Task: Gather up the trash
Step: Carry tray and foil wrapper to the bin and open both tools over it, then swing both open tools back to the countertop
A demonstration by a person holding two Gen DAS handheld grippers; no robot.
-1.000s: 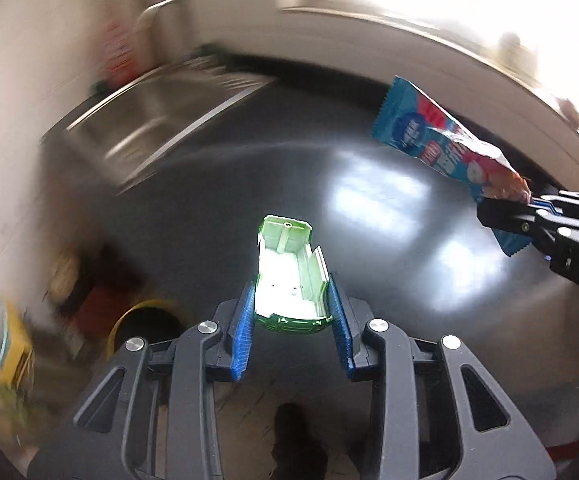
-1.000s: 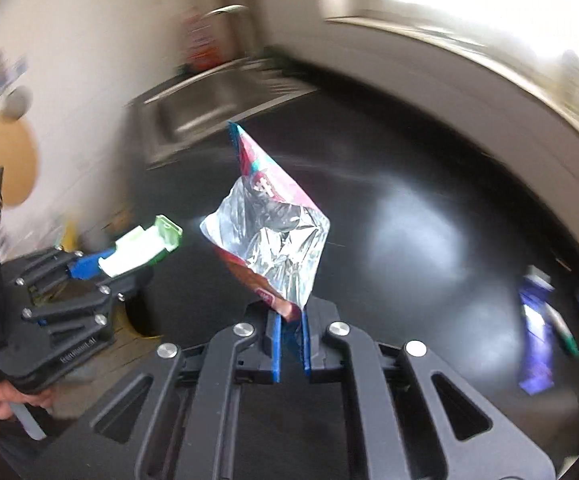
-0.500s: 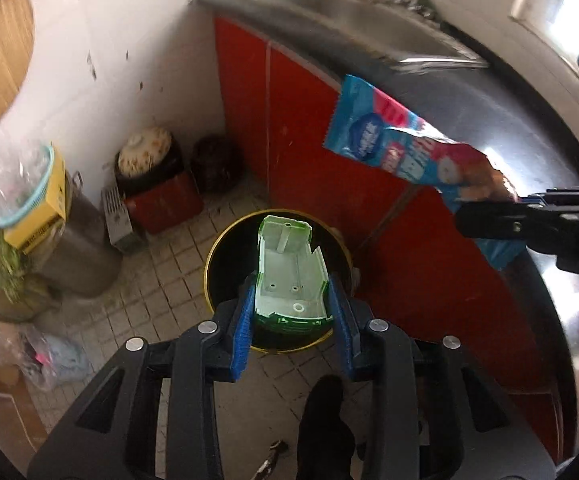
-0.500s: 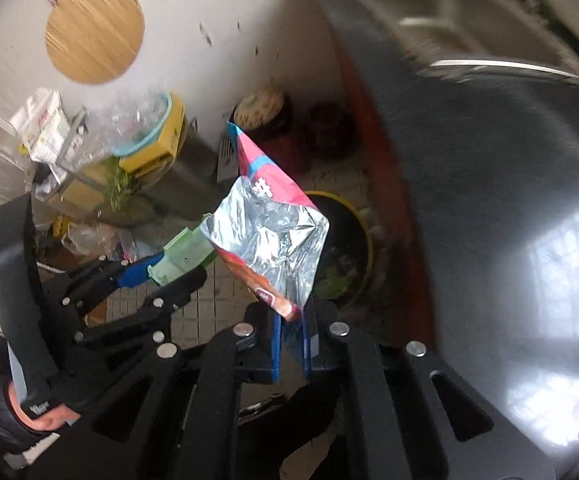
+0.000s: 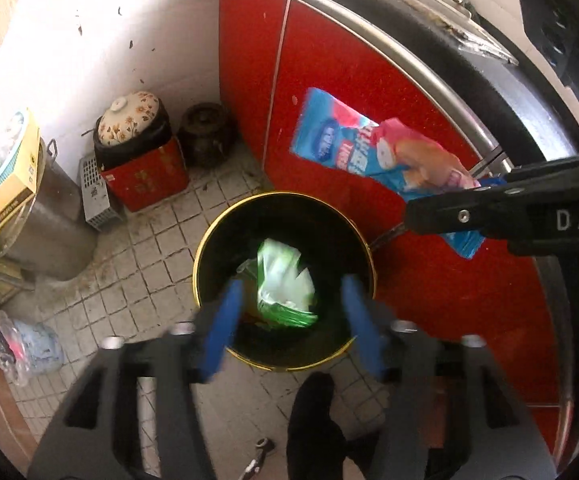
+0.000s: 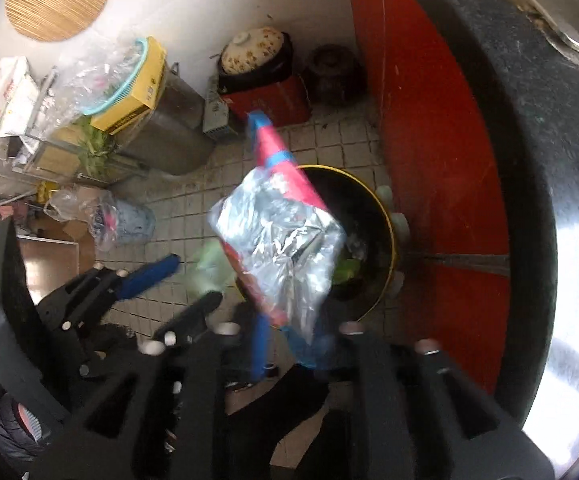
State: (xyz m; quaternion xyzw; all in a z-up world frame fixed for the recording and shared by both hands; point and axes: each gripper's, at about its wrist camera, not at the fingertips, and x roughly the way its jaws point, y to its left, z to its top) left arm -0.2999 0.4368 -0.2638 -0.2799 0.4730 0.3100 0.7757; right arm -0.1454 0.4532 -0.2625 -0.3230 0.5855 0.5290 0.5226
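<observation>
My left gripper (image 5: 289,320) is open above a black trash bin with a yellow rim (image 5: 209,240). The green and white plastic piece (image 5: 285,284) is free of the pads, blurred, over the bin's mouth. My right gripper (image 6: 293,340) has its blue pads spreading; the blue and pink foil snack wrapper (image 6: 281,240) still sits between them, above the bin (image 6: 389,232). In the left wrist view the wrapper (image 5: 369,152) hangs from the right gripper to the right of the bin. In the right wrist view the left gripper (image 6: 181,280) is open at lower left.
Red cabinet doors (image 5: 369,80) under a dark counter (image 6: 529,120) stand right of the bin. A floral-lidded pot (image 5: 129,120) on a red box, a dark jar (image 5: 205,132), a metal drum (image 5: 49,220) and plastic bags (image 5: 21,344) sit on the tiled floor at left.
Both grippers moved from over the counter to above the floor bin. My left gripper opened and dropped the green plastic piece. The right gripper's pads have begun to part around the wrapper.
</observation>
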